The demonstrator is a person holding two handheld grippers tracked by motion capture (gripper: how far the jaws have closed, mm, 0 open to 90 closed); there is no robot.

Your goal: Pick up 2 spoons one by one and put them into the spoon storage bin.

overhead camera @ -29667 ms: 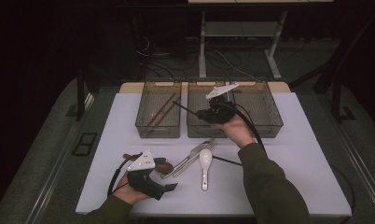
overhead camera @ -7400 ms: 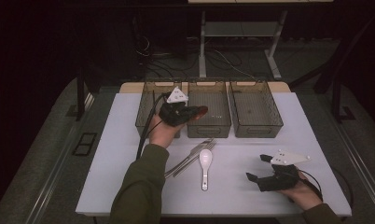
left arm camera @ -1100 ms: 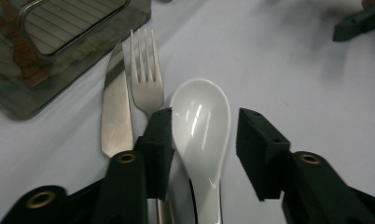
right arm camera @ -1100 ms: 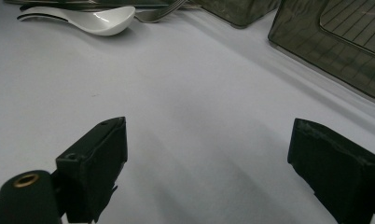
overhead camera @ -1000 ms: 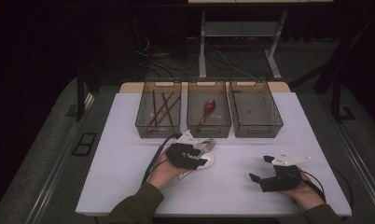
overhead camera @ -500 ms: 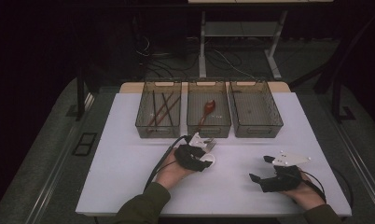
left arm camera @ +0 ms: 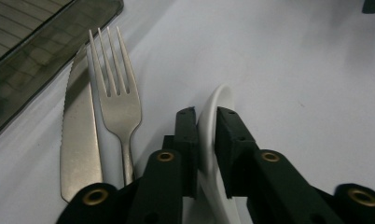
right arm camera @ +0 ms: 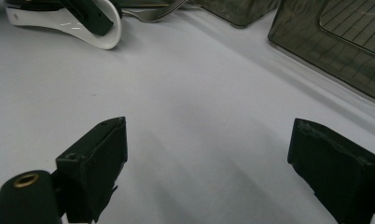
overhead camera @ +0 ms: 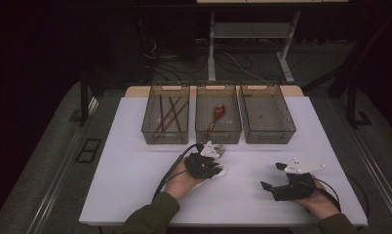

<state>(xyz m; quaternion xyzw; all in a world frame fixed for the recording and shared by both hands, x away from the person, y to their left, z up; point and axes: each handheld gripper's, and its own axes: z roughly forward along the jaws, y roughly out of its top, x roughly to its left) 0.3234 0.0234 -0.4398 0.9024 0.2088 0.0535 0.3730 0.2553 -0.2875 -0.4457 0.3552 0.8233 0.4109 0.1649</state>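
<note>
A: Left tool closed just now on white ceramic soup spoon; pads pinching the rim of its bowl edge-on. Spoon lying mid-worktop, nearer the front edge, below the middle bin.

B: Reason for the edge grip?

A: Probably the shallow bowl: nothing else offers two opposing faces. Steel fork and serrated steel table knife lying just beside, untouched, tines toward the bins.

B: Right tool?

A: Right tool spread wide, empty, parked near the front right corner. Likely kept clear of the working hand.

B: Destination?

A: Judged: middle clear plastic bin at the rear edge, already holding a reddish-brown spoon. Left bin holds dark chopsticks.
</note>
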